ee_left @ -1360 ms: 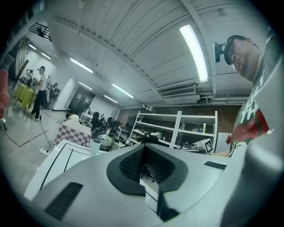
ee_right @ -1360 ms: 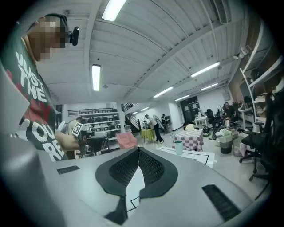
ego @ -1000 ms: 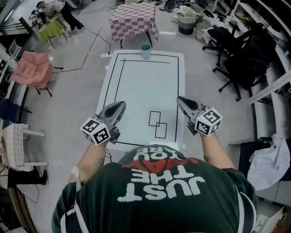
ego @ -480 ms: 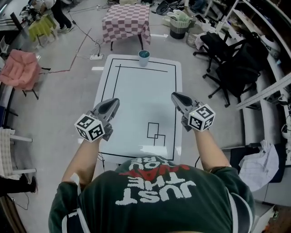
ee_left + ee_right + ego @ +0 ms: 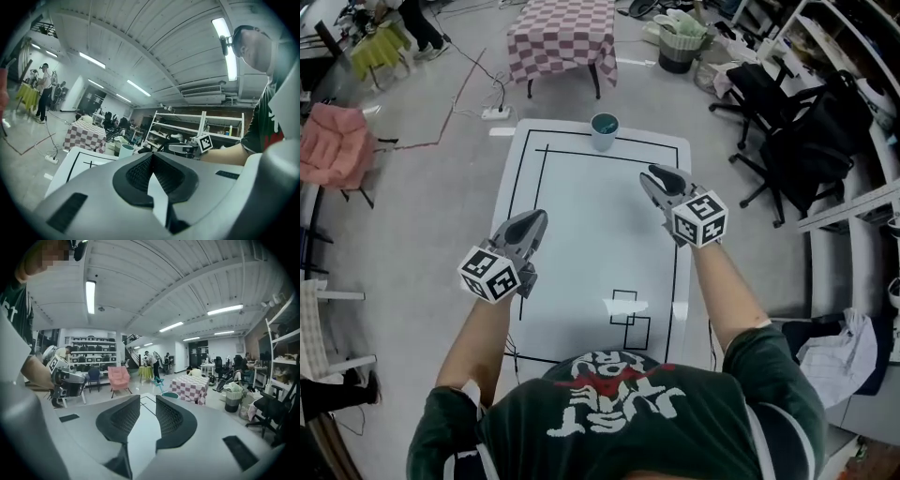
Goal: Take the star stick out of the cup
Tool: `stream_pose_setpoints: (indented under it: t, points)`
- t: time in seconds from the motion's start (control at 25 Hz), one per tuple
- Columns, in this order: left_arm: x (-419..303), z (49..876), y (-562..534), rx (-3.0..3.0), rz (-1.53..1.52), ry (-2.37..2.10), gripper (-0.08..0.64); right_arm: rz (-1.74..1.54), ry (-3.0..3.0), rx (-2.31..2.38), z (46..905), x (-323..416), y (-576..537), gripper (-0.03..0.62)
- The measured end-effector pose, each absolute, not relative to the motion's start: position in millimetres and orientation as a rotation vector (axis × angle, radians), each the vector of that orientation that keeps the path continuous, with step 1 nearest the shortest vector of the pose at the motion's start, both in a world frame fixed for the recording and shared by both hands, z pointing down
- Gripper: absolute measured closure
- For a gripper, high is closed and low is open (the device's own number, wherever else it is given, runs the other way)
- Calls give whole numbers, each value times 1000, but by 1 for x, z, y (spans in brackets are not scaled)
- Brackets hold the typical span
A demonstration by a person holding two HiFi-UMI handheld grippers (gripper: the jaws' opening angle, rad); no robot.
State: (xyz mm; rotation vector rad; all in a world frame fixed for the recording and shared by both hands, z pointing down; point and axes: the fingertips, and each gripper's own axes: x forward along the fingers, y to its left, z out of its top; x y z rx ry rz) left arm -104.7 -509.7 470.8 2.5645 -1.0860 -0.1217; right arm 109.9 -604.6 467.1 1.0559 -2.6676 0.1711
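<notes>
Cup (image 5: 604, 131) at far end of white table (image 5: 581, 216), checkered table (image 5: 562, 33) beyond

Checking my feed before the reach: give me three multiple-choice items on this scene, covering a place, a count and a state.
1. Where is the cup? A: at the table's far edge. B: at its near edge. C: on the floor.
2. How many cups are on the table? A: three. B: two. C: one.
3. The right gripper is: A: shut on the stick. B: open, empty. C: shut, empty.

Key: 1 A, the head view shows it at the far edge. 2 C, only one is visible. 3 B, its own view shows the jaws apart with nothing between.
</notes>
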Motion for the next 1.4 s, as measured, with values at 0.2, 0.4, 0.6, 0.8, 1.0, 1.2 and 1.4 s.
stream_pose_setpoints:
  t: [0.2,0.4,0.6,0.8,1.0,1.2,1.4]
  points:
    - [-92,516,-558,2557,-94,-1051,551,153,-2648,1105,503,94,-674,478]
    - [-79,546,-598,2567,-90,-1012,551,88,-2642,1083,530,63,-721,478]
    - [-70,567,-625,2566,-94,-997,551,8,-2630,1061,546,41,-751,477]
    - [-62,577,-634,2591,-93,-990,551,-107,-2614,1038,552,35,-761,477]
    - [-55,585,-639,2615,-89,-973,551,-180,-2629,1035,548,30,-767,479]
    - [-54,594,-645,2613,-101,-964,551,-205,-2655,1029,542,22,-772,479]
    - [-53,596,-645,2597,-105,-961,551,-234,-2656,1016,540,22,-770,513]
